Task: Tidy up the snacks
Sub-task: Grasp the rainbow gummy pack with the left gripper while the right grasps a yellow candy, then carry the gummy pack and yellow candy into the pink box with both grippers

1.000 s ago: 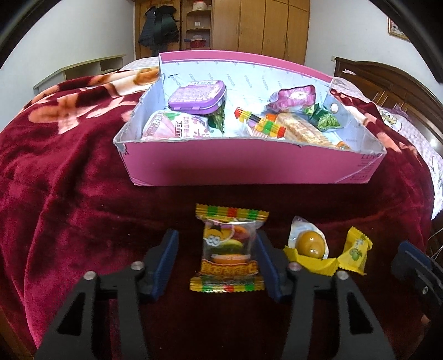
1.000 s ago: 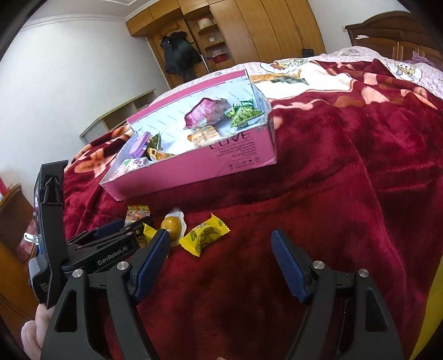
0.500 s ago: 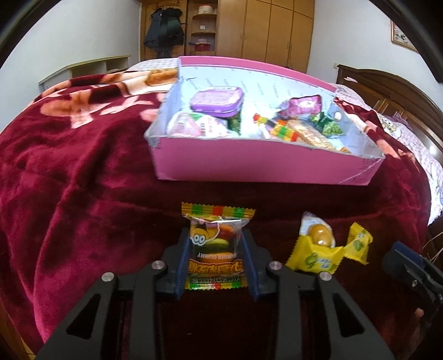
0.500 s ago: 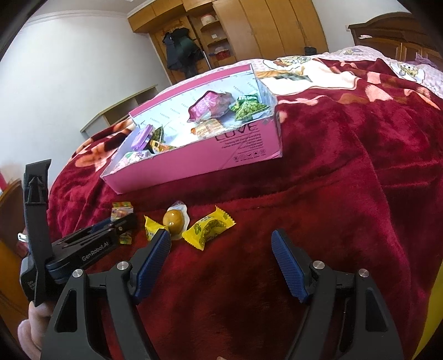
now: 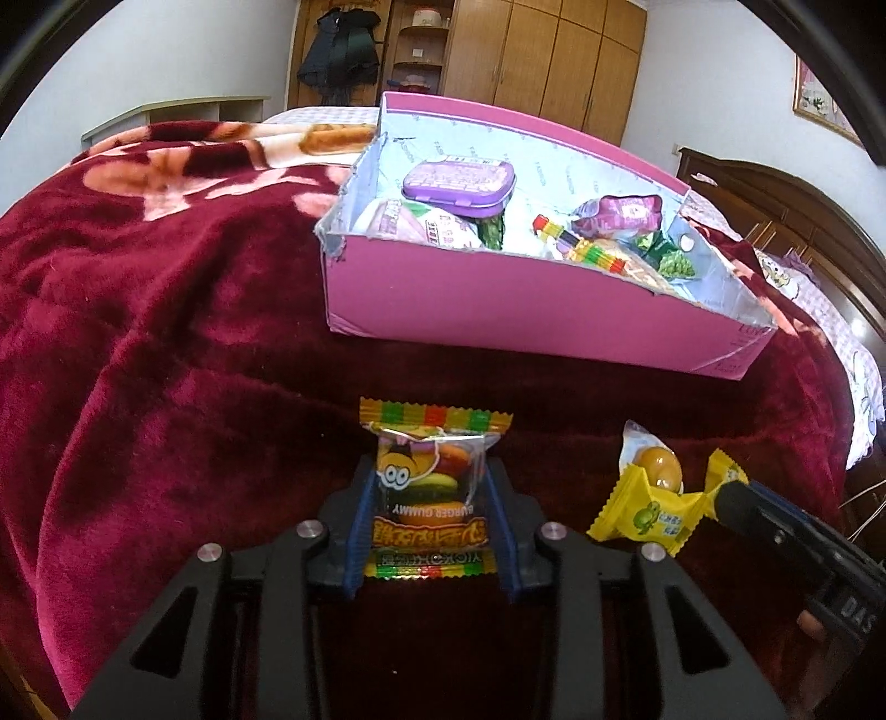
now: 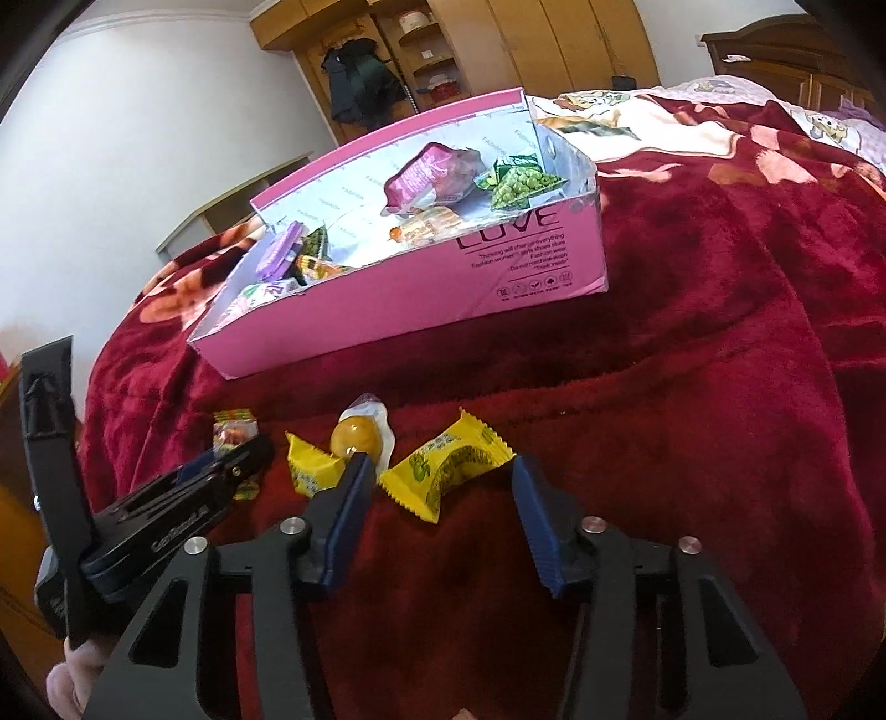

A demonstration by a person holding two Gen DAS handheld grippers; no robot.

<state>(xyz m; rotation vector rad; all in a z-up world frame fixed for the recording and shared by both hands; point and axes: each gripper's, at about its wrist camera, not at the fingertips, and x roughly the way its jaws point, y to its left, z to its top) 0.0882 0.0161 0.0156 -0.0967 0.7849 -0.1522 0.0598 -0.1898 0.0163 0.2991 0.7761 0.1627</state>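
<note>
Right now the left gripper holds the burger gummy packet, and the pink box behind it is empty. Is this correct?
Not fully. The left gripper does hold the burger gummy packet, but the pink box is not empty: the left wrist view shows several snacks inside, including a purple tin.

This is a bedroom in a home. A bed covered by a plush dark red blanket [image 5: 166, 332] fills most of both views, with a carved wooden headboard [image 5: 786, 194] at the right. At the top stand a wooden wardrobe [image 5: 531, 55] and hanging dark coats [image 5: 338, 50].
</note>
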